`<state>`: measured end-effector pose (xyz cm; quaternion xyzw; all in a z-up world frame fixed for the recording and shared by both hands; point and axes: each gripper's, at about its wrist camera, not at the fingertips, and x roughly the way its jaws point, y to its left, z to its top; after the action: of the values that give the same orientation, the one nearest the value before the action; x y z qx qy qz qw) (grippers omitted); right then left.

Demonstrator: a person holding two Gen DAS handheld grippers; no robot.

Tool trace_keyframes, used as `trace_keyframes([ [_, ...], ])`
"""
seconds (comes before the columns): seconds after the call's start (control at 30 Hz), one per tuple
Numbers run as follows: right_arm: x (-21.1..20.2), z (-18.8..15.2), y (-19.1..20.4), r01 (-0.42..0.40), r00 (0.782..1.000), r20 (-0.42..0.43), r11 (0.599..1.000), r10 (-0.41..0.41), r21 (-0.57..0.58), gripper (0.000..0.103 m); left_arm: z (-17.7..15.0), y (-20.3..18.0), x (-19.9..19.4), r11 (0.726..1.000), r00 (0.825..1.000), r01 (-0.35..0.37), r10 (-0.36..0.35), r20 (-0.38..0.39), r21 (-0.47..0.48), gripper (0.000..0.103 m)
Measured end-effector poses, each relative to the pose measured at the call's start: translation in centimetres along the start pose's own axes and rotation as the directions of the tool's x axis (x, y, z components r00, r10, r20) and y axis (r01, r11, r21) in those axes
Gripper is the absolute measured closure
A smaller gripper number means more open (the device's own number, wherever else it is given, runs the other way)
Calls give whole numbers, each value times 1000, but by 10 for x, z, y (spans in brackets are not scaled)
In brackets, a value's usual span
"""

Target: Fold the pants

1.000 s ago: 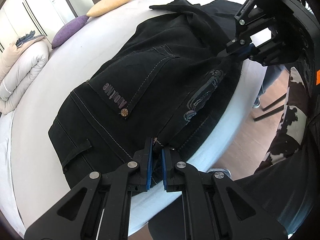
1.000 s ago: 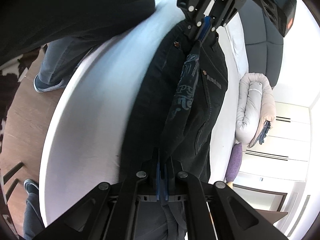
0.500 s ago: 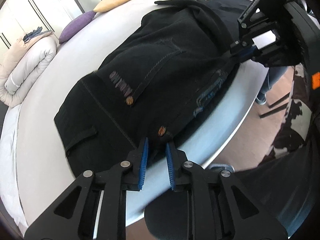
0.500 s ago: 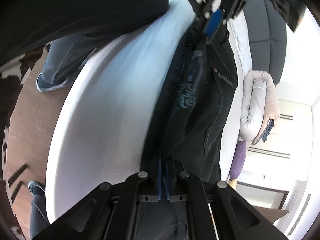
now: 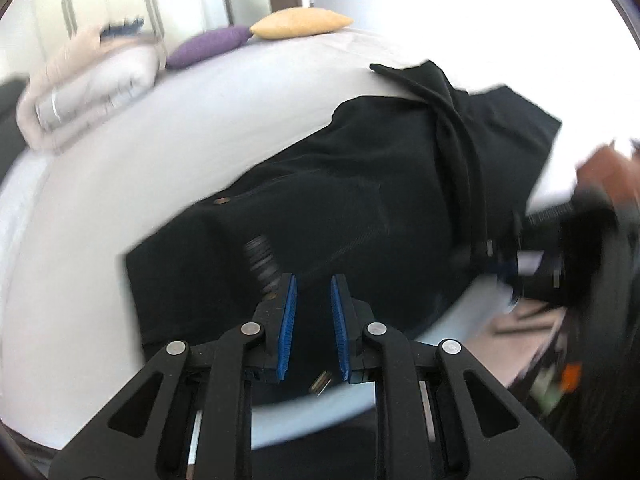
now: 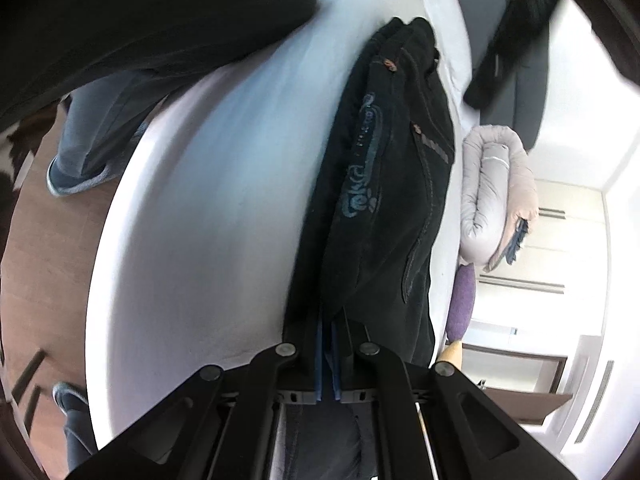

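Black pants (image 5: 360, 208) lie folded lengthwise on the white bed (image 5: 120, 200), waistband toward me. My left gripper (image 5: 313, 292) is open and empty, just above the waist end of the pants. My right gripper (image 6: 329, 320) is shut on the black fabric of the pants (image 6: 392, 184) at the leg side, near the bed edge; it appears blurred at the right of the left wrist view (image 5: 532, 260). A blue embroidered pattern (image 6: 362, 168) and a copper button (image 6: 389, 65) show on the pants.
A rolled duvet (image 5: 88, 84), a purple pillow (image 5: 208, 46) and a yellow pillow (image 5: 300, 24) lie at the far side of the bed. The person's legs and shoes (image 6: 76, 176) stand on the wooden floor (image 6: 44, 248) by the bed edge.
My left gripper let go of the waistband, opened wider and swung away over the pants. My right gripper stays shut on the fabric, which has settled flatter on the bed.
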<state>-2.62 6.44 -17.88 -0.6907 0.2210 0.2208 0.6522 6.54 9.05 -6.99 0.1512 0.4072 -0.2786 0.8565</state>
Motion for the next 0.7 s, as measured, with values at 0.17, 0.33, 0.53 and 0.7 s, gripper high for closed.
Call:
trace_keyframes([
  [0.17,-13,-8,-5,63,998,19,991,-65,114,65,5,-17,74,995,991,12,-25,-128,-103,86],
  [0.33,-50,-42,-43,-51,991,131,907,-5,419,25,-1,-11,72,983,994,49,-66,-87,-178,86],
  [0.53,-18,-140,-149,-154,987,108,507,119,848,25,0,-13,73,976,996,33,-50,-78,-214,86],
  [0.7,65,-278,-226,-53,959,97,-165,266,985,34,-9,-7,76,962,996,51,-67,-52,-268,86],
])
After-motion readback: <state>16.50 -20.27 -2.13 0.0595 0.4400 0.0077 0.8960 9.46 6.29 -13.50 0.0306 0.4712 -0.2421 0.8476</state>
